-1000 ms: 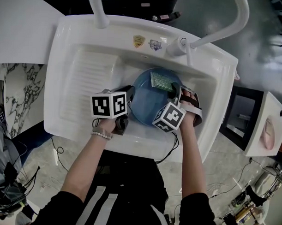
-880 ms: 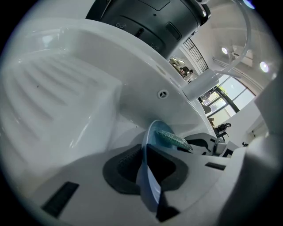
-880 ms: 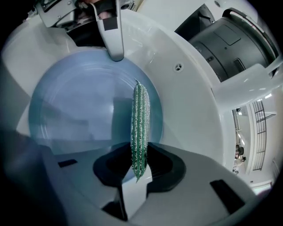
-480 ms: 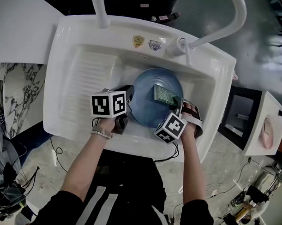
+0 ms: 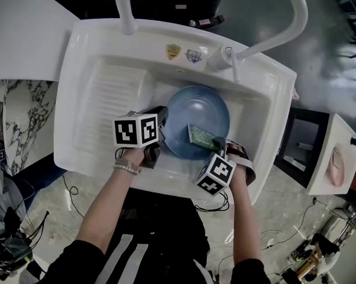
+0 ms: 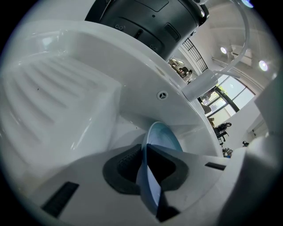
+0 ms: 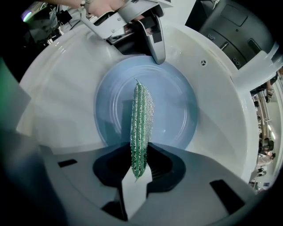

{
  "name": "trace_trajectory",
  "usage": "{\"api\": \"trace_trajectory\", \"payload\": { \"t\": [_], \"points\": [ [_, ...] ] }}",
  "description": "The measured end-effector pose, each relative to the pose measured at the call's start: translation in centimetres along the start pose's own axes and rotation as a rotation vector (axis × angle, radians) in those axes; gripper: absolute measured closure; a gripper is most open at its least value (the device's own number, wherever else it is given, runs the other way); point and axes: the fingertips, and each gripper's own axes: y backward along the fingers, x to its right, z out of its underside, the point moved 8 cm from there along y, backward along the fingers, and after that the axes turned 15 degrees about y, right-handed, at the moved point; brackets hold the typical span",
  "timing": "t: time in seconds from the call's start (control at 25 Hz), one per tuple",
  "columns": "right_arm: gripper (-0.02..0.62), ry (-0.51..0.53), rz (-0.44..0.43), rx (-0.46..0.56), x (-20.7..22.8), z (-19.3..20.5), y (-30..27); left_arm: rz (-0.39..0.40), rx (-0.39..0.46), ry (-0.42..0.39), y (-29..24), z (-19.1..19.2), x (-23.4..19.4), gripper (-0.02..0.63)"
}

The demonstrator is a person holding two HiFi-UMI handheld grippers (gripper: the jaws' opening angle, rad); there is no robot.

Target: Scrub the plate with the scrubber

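A round blue plate lies in the white sink. My left gripper is shut on the plate's left rim; in the left gripper view the rim stands on edge between the dark pads of my left gripper. My right gripper is shut on a flat green scrubber, which rests on the near part of the plate. In the right gripper view the scrubber runs up from my right gripper across the plate, with the left gripper's finger at the far rim.
The sink has a ridged drainboard on its left. A curved white tap arches over the back right, and a white pipe rises at the back left. A marble surface and a white counter lie to the left.
My right gripper has drawn the scrubber across the plate from its far side toward the near edge. The left gripper has stayed on the plate's rim.
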Motion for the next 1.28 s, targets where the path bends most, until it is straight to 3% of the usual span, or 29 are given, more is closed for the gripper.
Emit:
{"api": "trace_trajectory", "payload": {
  "t": [0.12, 0.24, 0.48, 0.76, 1.28],
  "points": [
    [0.503, 0.01, -0.03, 0.018, -0.1, -0.1, 0.3, -0.001, -0.001, -0.003, 0.0, 0.0, 0.0, 0.574],
    [0.503, -0.013, -0.006, 0.041, 0.7, 0.0, 0.8, 0.002, -0.007, -0.007, 0.0, 0.1, 0.0, 0.574],
    [0.503, -0.071, 0.185, 0.029, 5.1, 0.5, 0.0, 0.004, -0.009, -0.005, 0.0, 0.1, 0.0, 0.574],
    [0.503, -0.04, 0.337, 0.016, 8.7, -0.9, -1.2, 0.002, -0.009, -0.006, 0.0, 0.1, 0.0, 0.574],
    [0.503, 0.297, 0.376, 0.116, 6.2, -3.2, -1.5, 0.004, -0.002, -0.016, 0.0, 0.0, 0.1, 0.574]
  ]
}}
